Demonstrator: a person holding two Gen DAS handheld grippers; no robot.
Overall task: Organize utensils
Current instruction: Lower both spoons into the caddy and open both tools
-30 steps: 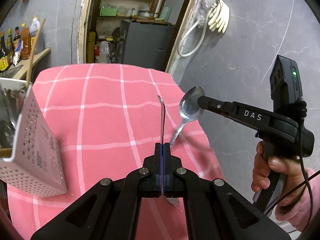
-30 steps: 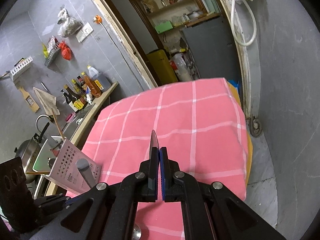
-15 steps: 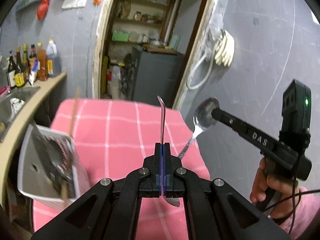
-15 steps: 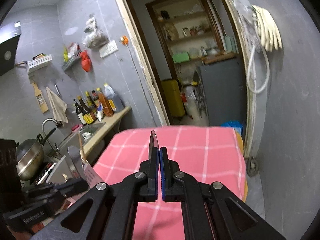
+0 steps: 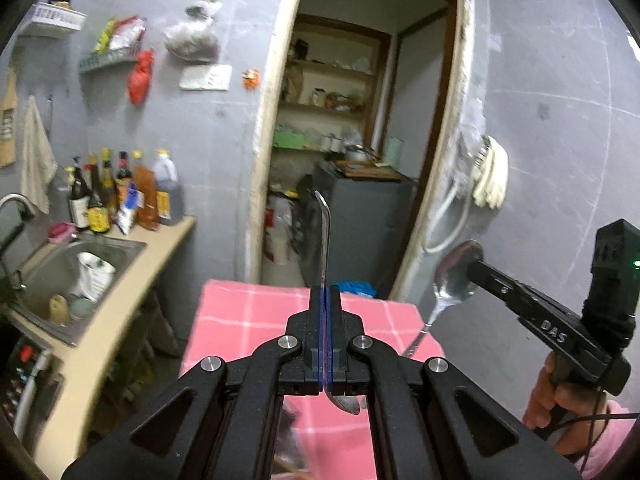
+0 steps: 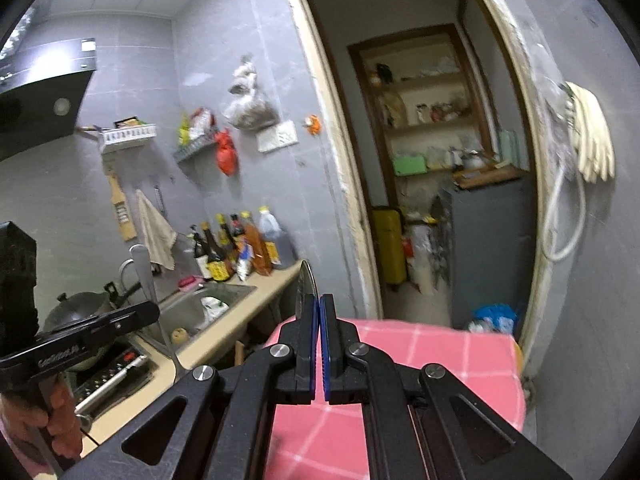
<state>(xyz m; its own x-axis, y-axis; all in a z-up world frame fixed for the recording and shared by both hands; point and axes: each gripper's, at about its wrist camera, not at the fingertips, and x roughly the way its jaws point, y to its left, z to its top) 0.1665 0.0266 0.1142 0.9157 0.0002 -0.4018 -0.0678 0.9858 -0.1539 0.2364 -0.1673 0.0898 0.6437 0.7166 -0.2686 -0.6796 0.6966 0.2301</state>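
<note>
On my left I see a sink (image 5: 76, 264) and bottles (image 5: 120, 196) on the counter, then my left gripper (image 5: 325, 304) clamped on 1 spoon (image 5: 326, 236), its handle standing upright above the pink cloth (image 5: 256, 316). Further right, my right gripper (image 5: 476, 270) is clamped on the bowl of a 2nd spoon (image 5: 448, 284), whose handle hangs down toward the cloth's right edge; in the right wrist view that bowl (image 6: 306, 286) shows edge-on between the closed jaws.
</note>
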